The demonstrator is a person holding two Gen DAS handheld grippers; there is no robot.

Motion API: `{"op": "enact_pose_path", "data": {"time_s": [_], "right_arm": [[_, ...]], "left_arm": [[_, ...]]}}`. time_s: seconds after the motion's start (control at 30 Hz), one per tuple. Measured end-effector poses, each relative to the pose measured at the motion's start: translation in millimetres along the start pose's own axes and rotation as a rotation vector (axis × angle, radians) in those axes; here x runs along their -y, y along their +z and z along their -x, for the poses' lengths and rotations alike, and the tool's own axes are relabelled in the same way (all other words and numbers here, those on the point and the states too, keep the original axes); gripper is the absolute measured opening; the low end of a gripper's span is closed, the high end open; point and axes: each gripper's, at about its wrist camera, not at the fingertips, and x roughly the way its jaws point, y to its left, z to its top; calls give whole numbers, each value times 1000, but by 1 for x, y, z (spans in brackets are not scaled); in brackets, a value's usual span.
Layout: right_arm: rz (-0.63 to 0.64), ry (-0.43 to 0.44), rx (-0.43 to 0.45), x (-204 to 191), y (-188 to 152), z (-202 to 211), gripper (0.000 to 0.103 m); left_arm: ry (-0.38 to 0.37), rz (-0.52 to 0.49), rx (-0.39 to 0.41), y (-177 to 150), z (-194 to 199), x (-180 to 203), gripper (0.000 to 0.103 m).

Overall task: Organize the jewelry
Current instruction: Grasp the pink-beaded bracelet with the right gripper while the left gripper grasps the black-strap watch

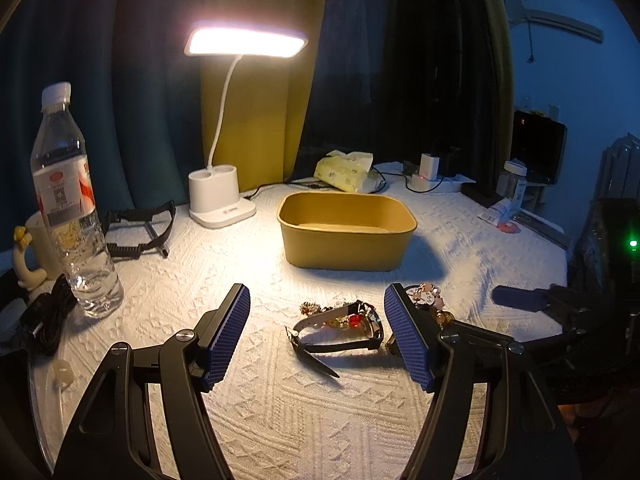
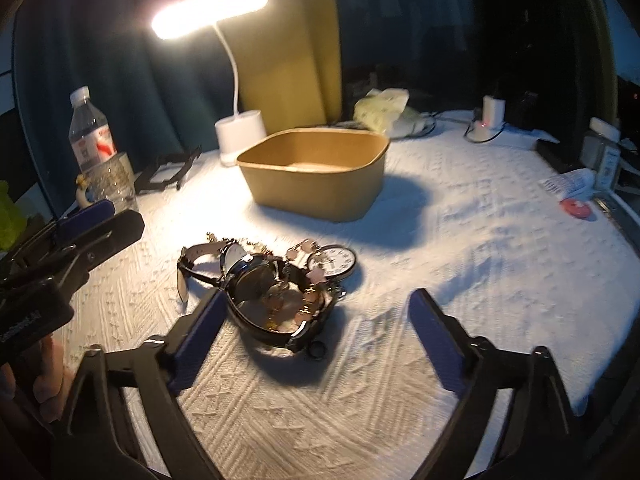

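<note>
Both grippers, left (image 1: 318,318) and right (image 2: 316,316), hover with fingers apart over the jewelry (image 2: 276,280) on the table (image 2: 440,240); the box (image 2: 316,172) stands behind.

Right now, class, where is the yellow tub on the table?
In both wrist views the yellow tub stands mid-table behind the jewelry pile, right of the white desk lamp and in front of the tissue pack.

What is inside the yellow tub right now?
The yellow tub shows only bare inner walls and a strip of bare floor at the back. Its near wall hides the front of the floor, so something small could lie there.
</note>
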Motion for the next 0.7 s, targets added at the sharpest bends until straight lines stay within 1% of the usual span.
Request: {"op": "enact_pose_path", "data": {"time_s": [0.1, 0.2, 0.27, 0.4, 0.43, 0.47, 0.5, 0.53, 0.57, 0.63, 0.7], "right_arm": [[-4, 18, -22, -1, 5, -9, 80], [-20, 20, -46, 2, 11, -18, 71], [-29, 21, -70, 5, 15, -24, 57], [-36, 42, -114, 8, 19, -38, 47], [-34, 50, -120, 8, 20, -41, 42], [-27, 58, -128, 8, 21, -43, 34], [-17, 62, -128, 7, 22, -45, 30], [-9, 73, -128, 6, 24, -45, 21], [-6, 86, -129, 6, 25, -45, 17], [4, 107, -111, 6, 28, -41, 10], [10, 129, -93, 6, 32, -37, 10]], "left_arm": [[-3, 22, -27, -1, -4, -6, 73], [-10, 49, -44, -4, -6, -12, 73], [-9, 60, -58, -5, -8, -15, 73], [-5, 66, -87, -8, -12, -20, 73], [-3, 65, -96, -9, -14, -20, 73], [-1, 65, -106, -9, -16, -20, 73], [2, 63, -115, -10, -17, -20, 73], [5, 61, -128, -10, -19, -20, 73], [9, 58, -141, -10, -22, -19, 73], [15, 49, -165, -10, -28, -17, 73], [20, 40, -191, -11, -33, -15, 73]]}}
